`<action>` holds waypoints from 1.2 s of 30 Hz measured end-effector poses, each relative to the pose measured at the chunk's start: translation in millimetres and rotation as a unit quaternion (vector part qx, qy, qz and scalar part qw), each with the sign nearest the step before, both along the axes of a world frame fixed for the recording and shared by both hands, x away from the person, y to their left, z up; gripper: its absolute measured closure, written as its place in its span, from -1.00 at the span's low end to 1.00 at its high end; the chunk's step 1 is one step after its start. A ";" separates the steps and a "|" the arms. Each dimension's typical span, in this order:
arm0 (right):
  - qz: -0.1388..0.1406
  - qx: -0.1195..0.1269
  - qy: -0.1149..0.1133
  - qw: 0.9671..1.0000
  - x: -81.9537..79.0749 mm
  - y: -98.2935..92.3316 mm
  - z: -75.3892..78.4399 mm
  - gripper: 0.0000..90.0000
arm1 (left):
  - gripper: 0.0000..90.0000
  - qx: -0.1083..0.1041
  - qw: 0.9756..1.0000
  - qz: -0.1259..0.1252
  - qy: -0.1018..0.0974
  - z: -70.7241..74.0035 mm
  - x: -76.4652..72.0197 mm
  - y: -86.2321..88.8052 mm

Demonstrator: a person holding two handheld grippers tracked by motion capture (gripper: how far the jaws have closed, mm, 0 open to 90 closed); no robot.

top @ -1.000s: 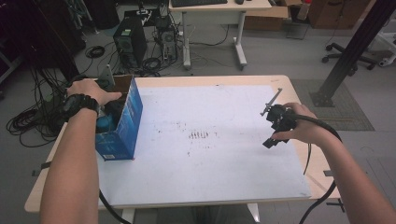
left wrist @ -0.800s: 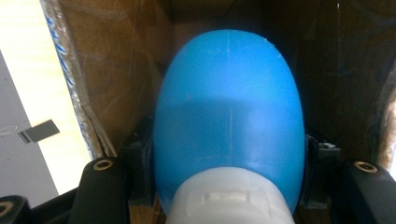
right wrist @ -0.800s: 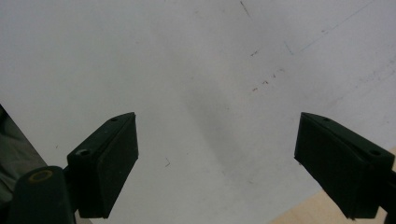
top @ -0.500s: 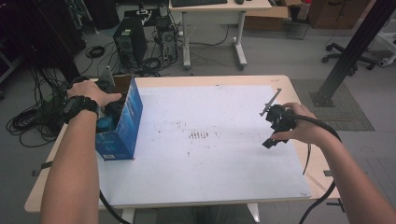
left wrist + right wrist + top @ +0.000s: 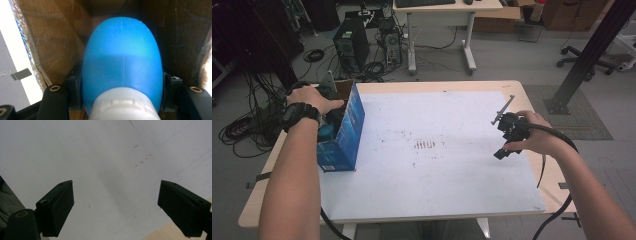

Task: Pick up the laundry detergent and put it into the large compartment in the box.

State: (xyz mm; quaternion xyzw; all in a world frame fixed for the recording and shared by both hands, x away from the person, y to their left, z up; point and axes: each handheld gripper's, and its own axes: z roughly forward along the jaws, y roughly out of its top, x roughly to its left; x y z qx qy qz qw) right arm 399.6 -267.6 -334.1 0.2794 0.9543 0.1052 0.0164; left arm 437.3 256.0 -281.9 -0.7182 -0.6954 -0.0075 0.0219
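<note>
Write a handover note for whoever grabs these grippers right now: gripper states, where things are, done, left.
Left gripper: inside the open blue box at the table's left edge, shut on a blue bottle with a white cap.
Right gripper: open, empty, hovering over the white mat at the right.
Done: bottle gripped.
Left: judging by the pose, either lift it out or let go; I cannot tell which.
</note>
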 end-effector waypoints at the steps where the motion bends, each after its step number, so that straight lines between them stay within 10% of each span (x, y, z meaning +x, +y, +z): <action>1: 0.000 0.001 0.000 1.000 -0.1 0.0 0.4 -0.70 | -0.17 0.000 1.000 0.000 -0.001 -0.1 0.0 0.0; 36: -0.002 0.004 0.001 1.000 1.3 -1.0 -3.1 -0.70 | -0.39 -0.004 1.000 0.007 -0.024 10.2 -1.6 3.4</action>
